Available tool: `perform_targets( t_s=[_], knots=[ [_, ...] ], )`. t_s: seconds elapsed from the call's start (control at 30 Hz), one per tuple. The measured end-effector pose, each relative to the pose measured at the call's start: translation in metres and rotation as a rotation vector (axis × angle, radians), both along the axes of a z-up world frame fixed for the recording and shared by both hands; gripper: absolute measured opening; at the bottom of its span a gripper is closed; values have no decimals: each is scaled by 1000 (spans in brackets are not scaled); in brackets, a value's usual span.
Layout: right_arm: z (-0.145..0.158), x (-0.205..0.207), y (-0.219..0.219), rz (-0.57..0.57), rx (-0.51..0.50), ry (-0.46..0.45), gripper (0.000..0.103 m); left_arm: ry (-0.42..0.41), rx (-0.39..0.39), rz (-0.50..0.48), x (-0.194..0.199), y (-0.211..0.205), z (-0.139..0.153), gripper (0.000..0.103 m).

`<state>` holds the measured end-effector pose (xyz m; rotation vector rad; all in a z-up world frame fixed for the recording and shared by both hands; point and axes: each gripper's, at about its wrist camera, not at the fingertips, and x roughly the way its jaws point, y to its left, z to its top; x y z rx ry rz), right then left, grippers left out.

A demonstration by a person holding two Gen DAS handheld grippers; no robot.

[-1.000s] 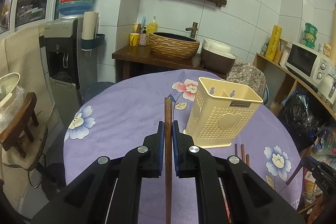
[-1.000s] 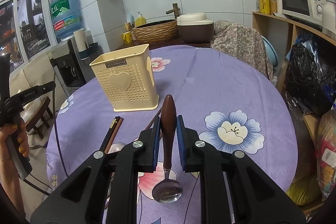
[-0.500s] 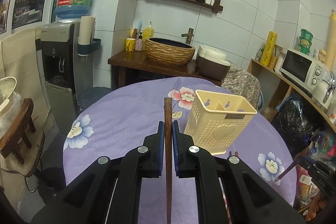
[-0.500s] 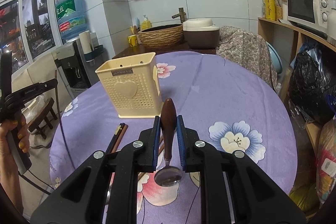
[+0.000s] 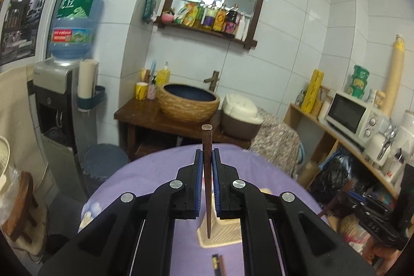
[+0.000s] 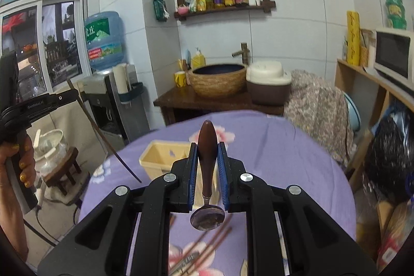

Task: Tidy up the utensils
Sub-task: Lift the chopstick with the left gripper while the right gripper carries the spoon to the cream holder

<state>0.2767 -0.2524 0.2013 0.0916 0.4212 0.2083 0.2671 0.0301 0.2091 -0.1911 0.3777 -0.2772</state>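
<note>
My left gripper (image 5: 207, 154) is shut on a dark brown chopstick (image 5: 207, 172) that stands upright, thick end up, thin tip hanging over the cream utensil holder (image 5: 225, 234) below. My right gripper (image 6: 207, 149) is shut on the brown wooden handle of a spoon (image 6: 207, 162); its metal bowl hangs beneath the fingers. The cream holder (image 6: 165, 159) sits on the purple flowered tablecloth (image 6: 271, 154) just left of the right gripper. In the right wrist view the other gripper (image 6: 64, 97) appears at far left, held by a hand (image 6: 13, 170), with its chopstick (image 6: 103, 136) slanting down toward the holder.
Loose chopsticks (image 6: 207, 242) and other utensils lie on the cloth under the right gripper; a chopstick end (image 5: 217, 263) lies in front of the holder. Behind the round table stand a wooden sink stand (image 5: 165, 126), a water dispenser (image 5: 57, 107) and a microwave shelf (image 5: 352, 118).
Both grippers have risen well above the table with chopstick and spoon still held. The holder has dropped low in both views, and more of the wall shows.
</note>
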Motion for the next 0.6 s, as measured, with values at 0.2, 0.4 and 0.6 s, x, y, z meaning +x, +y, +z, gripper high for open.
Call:
perform_targets(
  t_s=[0.2, 0.4, 0.6],
  knots=[
    [47, 40, 22, -14, -20, -55, 16, -45, -1, -16, 17, -19, 40, 8],
    [30, 75, 42, -28, -52, -33, 16, -50, 16, 2, 38, -40, 30, 8],
    [-29, 102, 51, -44, -50, 59, 16, 54, 24, -3, 58, -51, -19, 8]
  ],
)
